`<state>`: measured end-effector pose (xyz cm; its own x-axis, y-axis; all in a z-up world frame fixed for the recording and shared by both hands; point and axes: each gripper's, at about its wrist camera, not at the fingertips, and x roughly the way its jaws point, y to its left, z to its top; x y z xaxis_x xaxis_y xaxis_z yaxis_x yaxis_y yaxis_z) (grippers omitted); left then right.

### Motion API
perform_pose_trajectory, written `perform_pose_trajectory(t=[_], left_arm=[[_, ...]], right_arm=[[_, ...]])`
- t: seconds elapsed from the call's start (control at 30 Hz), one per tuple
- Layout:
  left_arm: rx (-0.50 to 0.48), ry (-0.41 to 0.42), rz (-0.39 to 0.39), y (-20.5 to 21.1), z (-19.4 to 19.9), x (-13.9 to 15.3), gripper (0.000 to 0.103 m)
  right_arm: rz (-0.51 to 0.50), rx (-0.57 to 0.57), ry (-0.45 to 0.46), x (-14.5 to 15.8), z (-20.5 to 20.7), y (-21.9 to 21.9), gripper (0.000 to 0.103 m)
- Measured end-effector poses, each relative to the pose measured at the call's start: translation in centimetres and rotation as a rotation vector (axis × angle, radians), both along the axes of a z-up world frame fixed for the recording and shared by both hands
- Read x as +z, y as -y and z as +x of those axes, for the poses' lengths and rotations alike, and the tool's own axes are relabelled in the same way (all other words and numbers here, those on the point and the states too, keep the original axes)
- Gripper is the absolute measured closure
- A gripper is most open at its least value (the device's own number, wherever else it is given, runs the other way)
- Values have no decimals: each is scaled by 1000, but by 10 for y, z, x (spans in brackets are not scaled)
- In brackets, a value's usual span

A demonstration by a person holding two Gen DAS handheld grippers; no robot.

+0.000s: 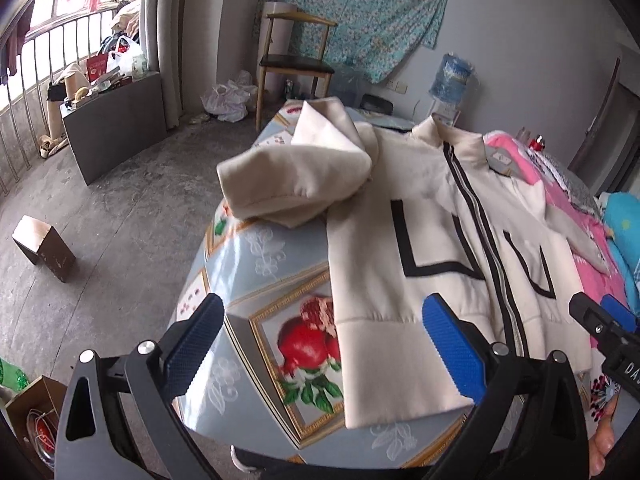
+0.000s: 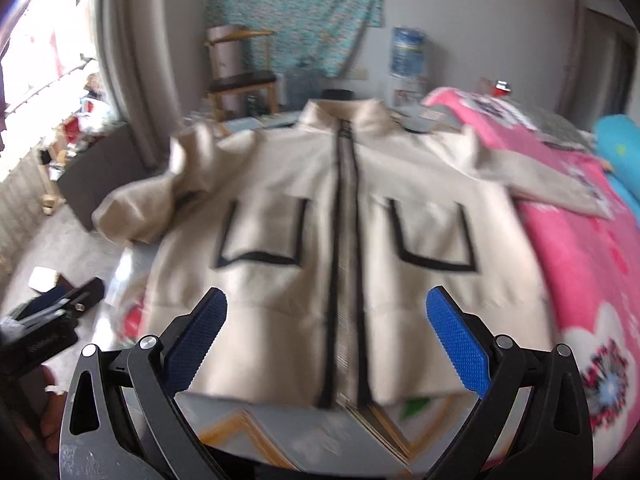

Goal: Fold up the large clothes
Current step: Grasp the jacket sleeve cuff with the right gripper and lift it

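Cream jacket spread front-up on the patterned table, zipper closed.
Left sleeve bunched at the table edge; left gripper and right gripper both spread apart, empty, near the hem; right sleeve over pink bedding.

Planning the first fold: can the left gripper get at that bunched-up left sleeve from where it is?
Probably yes. The left gripper is open over the table's near edge, and the bunched sleeve lies ahead, on top, with nothing between them.
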<state>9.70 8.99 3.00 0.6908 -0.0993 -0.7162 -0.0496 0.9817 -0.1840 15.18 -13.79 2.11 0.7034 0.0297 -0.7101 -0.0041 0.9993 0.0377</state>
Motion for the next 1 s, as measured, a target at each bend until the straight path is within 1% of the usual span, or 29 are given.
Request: perform_pose_trajectory(t=[0.03,0.07,0.13,0.17,0.2,0.27,0.33,0.37,0.43,0.5,0.53,0.57,0.63,0.73,0.8,0.83,0.87,0.9,0.97,1.0], left_arm=[[-9,12,4,-6,5,1,5],[-39,32,-14,-12,10,3,5],[-71,41,-82,-27,19,3,5],[-70,51,-120,-37,23,3,5],[-59,54,-136,-43,26,3,5],[-36,50,-148,-57,35,3,5],[-14,53,-133,-68,46,3,5],[-6,61,-125,-73,51,3,5],[19,46,-81,-79,67,1,5],[41,12,-60,-87,89,-5,5],[58,-21,-48,-90,102,-10,5],[65,-46,-53,-94,112,-14,5],[67,-94,-109,-103,131,-27,5],[70,-144,-205,-116,148,-43,5],[51,-154,-277,-120,151,-48,5],[34,-144,-324,-123,151,-49,6],[23,-137,-349,-123,150,-49,7],[9,-128,-364,-125,149,-47,10],[-46,-99,-415,-123,146,-40,14],[-67,-87,-436,-121,145,-36,16]], right_arm=[[59,60,3,4,12,-6,6],[99,105,3,5,22,-13,6],[183,214,-9,5,47,-31,6],[202,251,-18,3,58,-41,6],[223,300,-29,-1,69,-54,6],[277,386,-62,-12,88,-77,6],[366,462,-136,-31,109,-100,6],[395,473,-173,-40,118,-107,6],[473,491,-243,-59,139,-123,7],[525,486,-279,-72,155,-134,10],[540,473,-297,-78,163,-138,12],[557,464,-313,-82,168,-141,15],[634,444,-354,-91,179,-145,17],[717,415,-398,-98,186,-146,29],[742,411,-423,-97,188,-146,47],[738,410,-426,-94,187,-144,53],[736,416,-426,-92,189,-143,63],[737,425,-425,-87,188,-141,71],[744,438,-416,-74,187,-135,81],[757,444,-413,-70,189,-132,84]])
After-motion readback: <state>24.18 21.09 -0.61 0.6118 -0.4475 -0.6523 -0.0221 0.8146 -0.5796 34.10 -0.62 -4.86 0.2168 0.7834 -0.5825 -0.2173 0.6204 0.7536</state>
